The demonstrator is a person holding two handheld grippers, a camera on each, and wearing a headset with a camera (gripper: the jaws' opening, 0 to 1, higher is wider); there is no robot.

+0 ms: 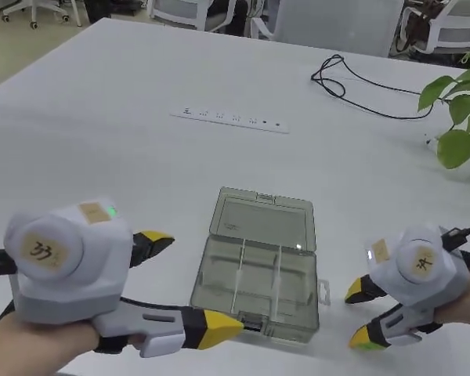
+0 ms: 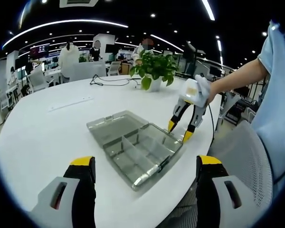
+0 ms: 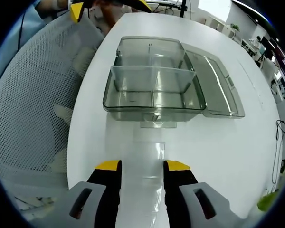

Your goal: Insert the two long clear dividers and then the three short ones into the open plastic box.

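- Plastic box: lies open on the white surface, directly in front of the person and between the two grippers. Its lid is folded flat on the far side.
- Appearance: smoky, see-through tray. Clear dividers already stand inside it, and in the head view their lines run from the near wall toward the lid. The exact count cannot be read.
- Left gripper: fingers spread wide and holding nothing. One tip sits just beside the near left corner of the box.
- Right gripper: faces the right-hand end of the box, near the small side tab. A faint clear strip lies in line with its fingers, with its long axis pointing toward the box.
- Right grip state: the fingers are set narrower than the left pair. Whether they are clamped on the strip cannot be determined.
- Judgement: the right gripper is better placed for the next insertion, because the strip already points at the tray.
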